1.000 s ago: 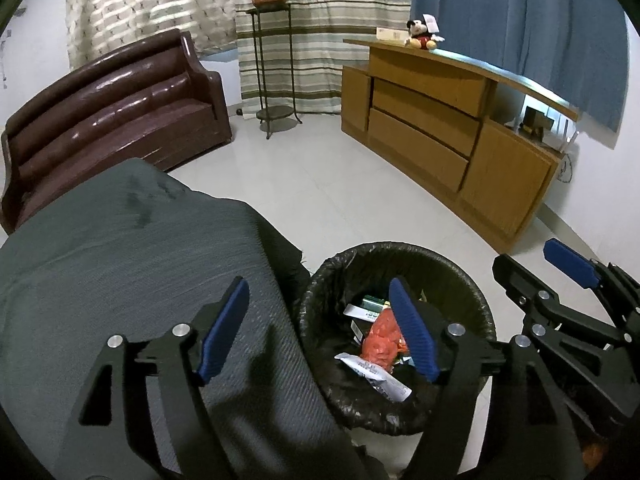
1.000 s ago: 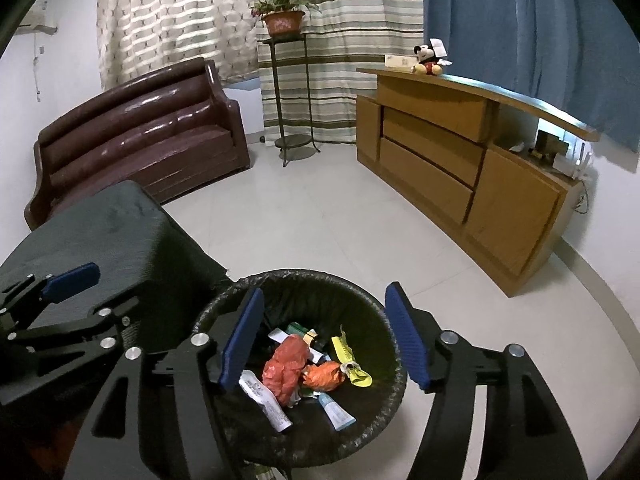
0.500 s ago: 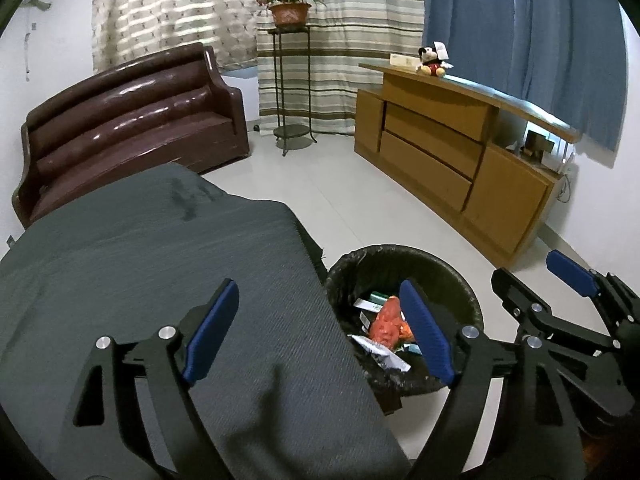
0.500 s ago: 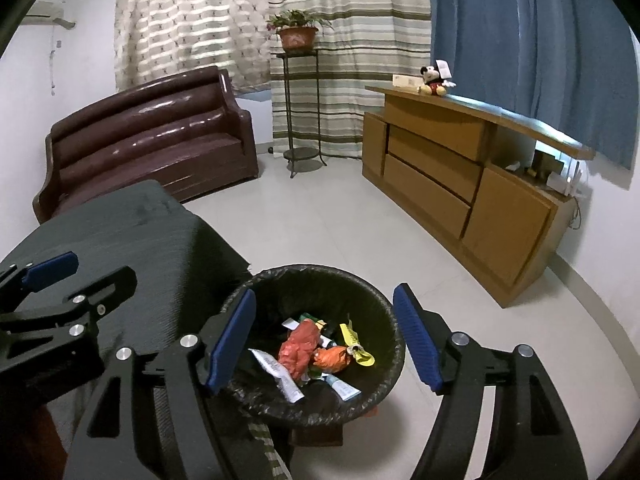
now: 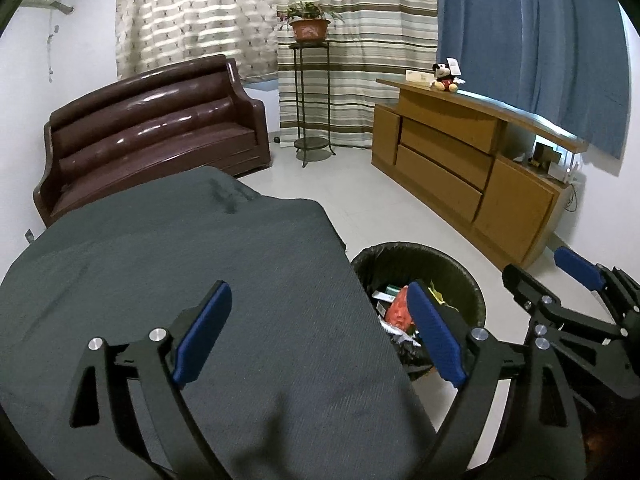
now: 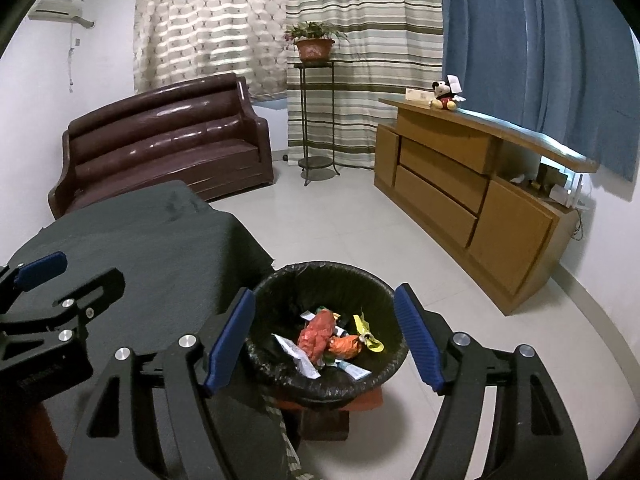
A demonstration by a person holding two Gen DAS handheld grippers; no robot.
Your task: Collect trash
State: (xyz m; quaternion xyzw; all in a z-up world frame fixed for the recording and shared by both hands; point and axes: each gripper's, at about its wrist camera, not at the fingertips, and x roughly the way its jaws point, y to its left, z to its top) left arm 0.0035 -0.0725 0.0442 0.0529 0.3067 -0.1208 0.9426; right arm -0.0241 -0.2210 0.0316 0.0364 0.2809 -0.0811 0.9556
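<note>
The trash sits in a black-lined bin (image 6: 326,332) on the white tiled floor (image 6: 348,216), just beside the corner of the surface (image 5: 180,272) with the dark grey cloth. Inside lie a crumpled red wrapper (image 6: 316,334), an orange one (image 6: 346,346) touching it, a yellow scrap (image 6: 366,332) and white paper strips (image 6: 298,356). The right tongs (image 6: 324,338) hang above the bin, spread wide and empty. The left tongs (image 5: 316,334) hover over the cloth's edge, also wide and empty. Farther off stand a brown sofa (image 5: 156,132), a potted plant (image 5: 310,26) on a tall stand, and a wooden cabinet (image 5: 464,168) with a plush mouse (image 5: 444,76) on top.
</note>
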